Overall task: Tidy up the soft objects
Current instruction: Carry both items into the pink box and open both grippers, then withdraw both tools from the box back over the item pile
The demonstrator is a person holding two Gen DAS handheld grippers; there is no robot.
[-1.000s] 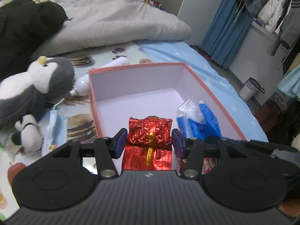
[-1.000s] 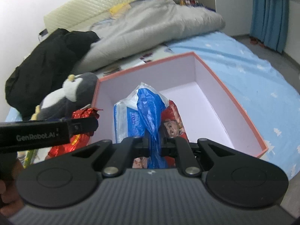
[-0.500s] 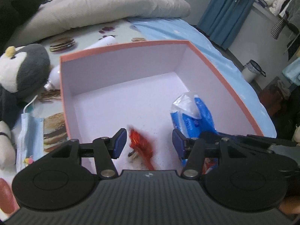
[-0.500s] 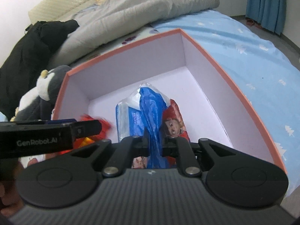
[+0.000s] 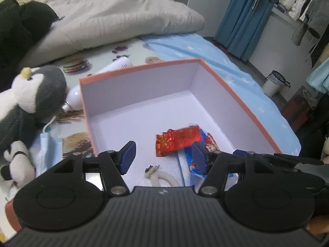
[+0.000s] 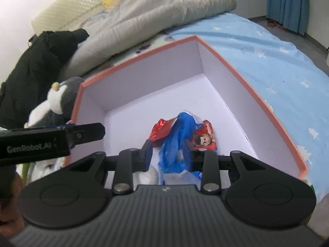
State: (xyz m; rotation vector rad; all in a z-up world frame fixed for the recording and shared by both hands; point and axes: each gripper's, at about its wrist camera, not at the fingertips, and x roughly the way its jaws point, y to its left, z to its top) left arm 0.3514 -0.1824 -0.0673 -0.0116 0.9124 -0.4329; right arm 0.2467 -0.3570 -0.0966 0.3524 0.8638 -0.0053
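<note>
Both packets are down in the box (image 5: 242,105); step in hand looks like release and pull clear. To do it well: lift each claw straight up and back over the near wall, so neither pad drags the soft packets out, then go for the penguin plush (image 5: 30,94) lying left of the box on the bed (image 6: 267,47).

Left claw (image 5: 163,157): wide apart, holding nothing, hovering over the near part of the box floor. The red foil packet (image 5: 177,141) lies just beyond it, right of centre, resting partly on the blue plastic pack (image 6: 176,142).

Right claw (image 6: 167,155): moderately apart, not clamped. The blue pack sits between its pads; cannot tell if the pads touch it. A snack bag with a cartoon face (image 6: 204,140) lies just right of the blue pack.

A white, cord-like item (image 5: 162,178) lies on the near floor of the box. Face mask (image 5: 50,150) and white bottle (image 5: 102,82) lie outside, left of the box.
</note>
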